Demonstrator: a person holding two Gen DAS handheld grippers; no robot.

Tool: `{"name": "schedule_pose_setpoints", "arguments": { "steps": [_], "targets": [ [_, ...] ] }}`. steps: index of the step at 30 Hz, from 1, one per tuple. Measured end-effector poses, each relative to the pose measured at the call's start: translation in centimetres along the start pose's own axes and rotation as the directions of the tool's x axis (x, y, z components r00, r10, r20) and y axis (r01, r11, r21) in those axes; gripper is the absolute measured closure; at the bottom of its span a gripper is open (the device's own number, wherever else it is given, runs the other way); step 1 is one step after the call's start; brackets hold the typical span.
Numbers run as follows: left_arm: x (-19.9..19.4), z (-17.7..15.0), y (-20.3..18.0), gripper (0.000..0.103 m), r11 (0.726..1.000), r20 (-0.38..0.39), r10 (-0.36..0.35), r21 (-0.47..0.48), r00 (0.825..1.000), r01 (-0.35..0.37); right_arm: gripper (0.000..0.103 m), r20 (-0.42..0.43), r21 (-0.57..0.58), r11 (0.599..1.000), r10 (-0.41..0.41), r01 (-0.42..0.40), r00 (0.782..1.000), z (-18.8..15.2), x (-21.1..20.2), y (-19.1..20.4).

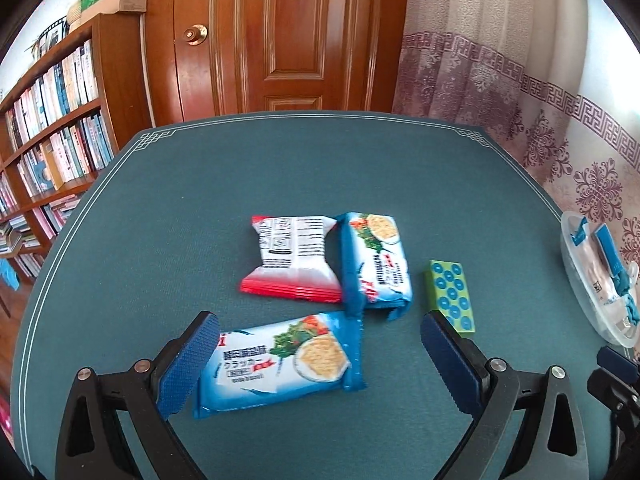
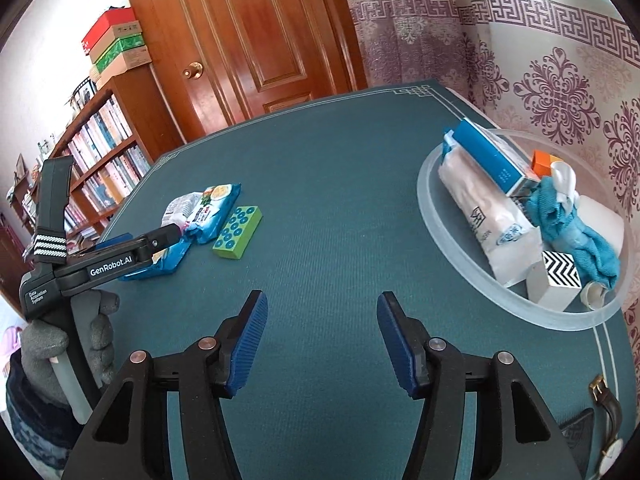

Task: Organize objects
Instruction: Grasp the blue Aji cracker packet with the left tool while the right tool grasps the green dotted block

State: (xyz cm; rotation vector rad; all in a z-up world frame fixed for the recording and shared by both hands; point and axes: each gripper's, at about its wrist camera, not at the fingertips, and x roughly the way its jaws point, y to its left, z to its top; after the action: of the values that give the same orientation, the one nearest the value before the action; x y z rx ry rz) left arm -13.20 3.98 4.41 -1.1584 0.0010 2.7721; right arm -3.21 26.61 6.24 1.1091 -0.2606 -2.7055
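Note:
My left gripper (image 1: 320,330) stands wide open over the teal table (image 1: 200,200). A blue cracker packet (image 1: 280,360) lies flat between its fingers, close against the left pad (image 1: 188,364) and well clear of the right one. Beyond it lie a second blue cracker packet (image 1: 376,264), a red-and-white packet (image 1: 294,260) and a green block with blue circles (image 1: 452,294). My right gripper (image 2: 322,300) is open above bare table with nothing between its fingers. A clear plastic bowl (image 2: 430,208) sits to its right.
The bowl holds a blue box (image 2: 492,156), a white packet (image 2: 488,216), a blue cloth (image 2: 576,236), a zigzag cube (image 2: 560,276) and an orange block (image 2: 542,162). A gloved hand (image 2: 44,340) holds the left gripper. A wristwatch (image 2: 604,400) lies at the near right; bookshelf (image 1: 52,128) and door (image 1: 280,36) stand behind.

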Motion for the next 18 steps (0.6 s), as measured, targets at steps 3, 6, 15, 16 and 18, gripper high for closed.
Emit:
{"name": "schedule_pose_setpoints", "arguments": {
  "steps": [3,6,15,16,18],
  "targets": [
    [0.8,0.4,1.6,0.001,1.0,-0.023,-0.019,-0.022,1.0,0.019,0.044,-0.013,-0.006,1.0,0.005,-0.005,1.0,-0.2,0.6,0.8],
    [1.6,0.8,2.8,0.001,0.998,-0.045,-0.053,-0.038,0.998,0.052,0.044,-0.022,-0.005,1.0,0.008,-0.008,1.0,-0.3,1.0,1.2],
    [2.7,0.2,2.4,0.001,0.992,-0.104,-0.123,0.012,0.987,0.124,0.044,-0.053,-0.016,1.0,0.012,-0.013,0.999,-0.7,2.3,2.2],
    [2.5,0.1,2.2,0.001,0.992,-0.103,-0.119,0.029,0.988,0.123,0.044,-0.055,-0.016,1.0,0.012,-0.012,0.998,-0.7,2.3,2.2],
    [2.3,-0.1,1.7,0.001,0.989,-0.102,-0.128,0.056,0.987,0.134,0.044,-0.057,-0.016,1.0,0.012,-0.013,0.998,-0.7,2.5,2.2]
  ]
}}
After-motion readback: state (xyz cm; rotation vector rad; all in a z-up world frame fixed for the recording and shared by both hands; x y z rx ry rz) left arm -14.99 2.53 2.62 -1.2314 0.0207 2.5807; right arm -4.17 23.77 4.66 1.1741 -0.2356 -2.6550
